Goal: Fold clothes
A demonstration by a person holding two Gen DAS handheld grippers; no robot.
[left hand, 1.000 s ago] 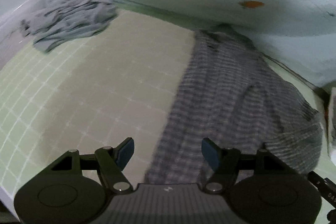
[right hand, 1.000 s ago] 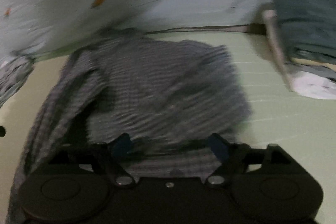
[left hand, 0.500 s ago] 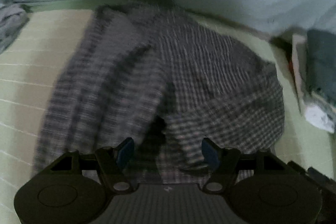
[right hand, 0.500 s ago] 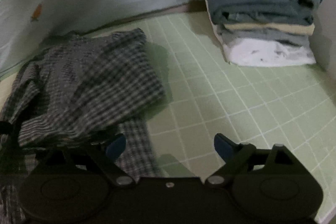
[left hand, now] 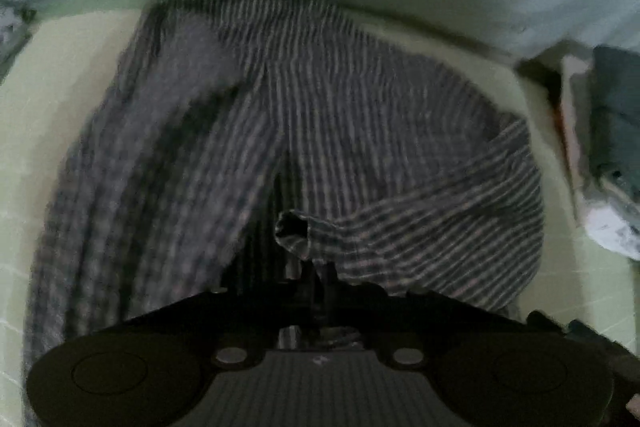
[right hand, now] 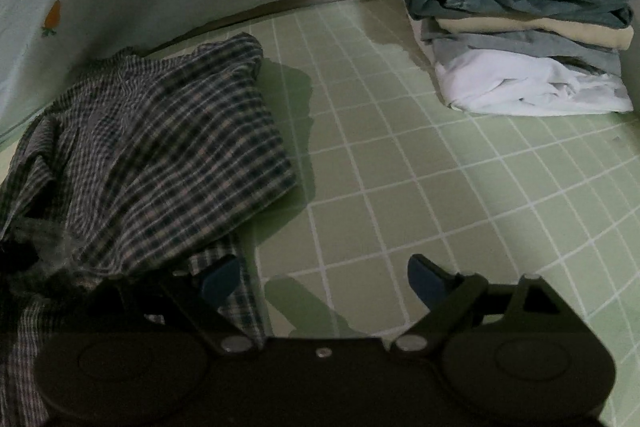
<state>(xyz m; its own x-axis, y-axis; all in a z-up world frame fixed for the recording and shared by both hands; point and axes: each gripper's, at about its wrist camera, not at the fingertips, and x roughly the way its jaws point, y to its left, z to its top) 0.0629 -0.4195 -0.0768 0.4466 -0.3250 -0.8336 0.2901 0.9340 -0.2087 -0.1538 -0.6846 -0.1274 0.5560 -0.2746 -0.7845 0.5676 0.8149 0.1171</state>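
While plaid shirt lies rumpled on green mat, near folded stack, step looks like first fold. Left gripper pressed together on shirt cloth, sleeve cuff just above it. Right gripper spread, holds nothing, left fingertip over shirt hem. Next move probably: right gripper pinches hem, both pull shirt flat.

A dark checked shirt lies rumpled and partly folded on a green gridded mat. Well apart, a neat stack of folded clothes sits at the mat's far corner.
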